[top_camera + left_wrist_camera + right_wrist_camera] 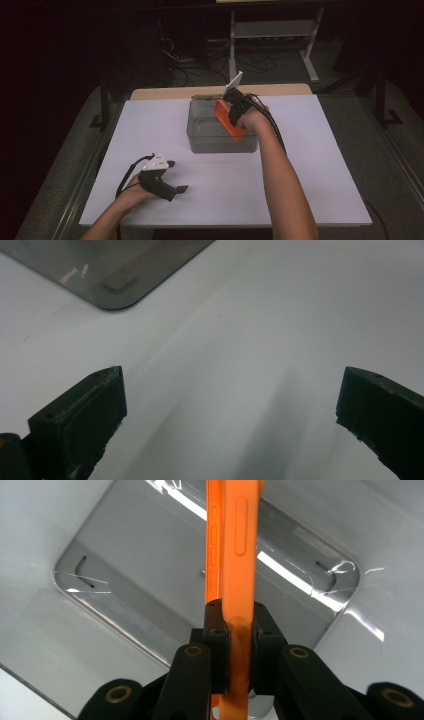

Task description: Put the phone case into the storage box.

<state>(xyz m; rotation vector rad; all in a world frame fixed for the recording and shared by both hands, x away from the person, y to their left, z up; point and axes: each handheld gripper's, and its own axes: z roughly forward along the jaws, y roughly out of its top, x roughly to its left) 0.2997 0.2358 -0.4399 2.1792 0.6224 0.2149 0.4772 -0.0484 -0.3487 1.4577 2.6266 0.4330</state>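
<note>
**Orange phone case held on edge above the clear bin**

Nearest the high camera, at the table's front left, the person's left hand rests on the white table top [300,165] with the left gripper [176,176] lying on its side. Its two black jaws stand wide apart with nothing between them; in the left gripper view they frame bare white surface, and a rounded corner of the clear smoky plastic bin [115,275] shows beyond them.

Farther back, at the table's middle, the right forearm reaches to that rectangular bin [200,137]. The right gripper [234,112] points down over the bin's right side, its jaws drawn narrow and clamped on a flat orange phone case [227,120]. In the right gripper view the pads [216,630] press both faces of the case [240,525], which stands on edge, its moulded side buttons facing the camera, with the bin's transparent floor [150,600] below it.
</note>
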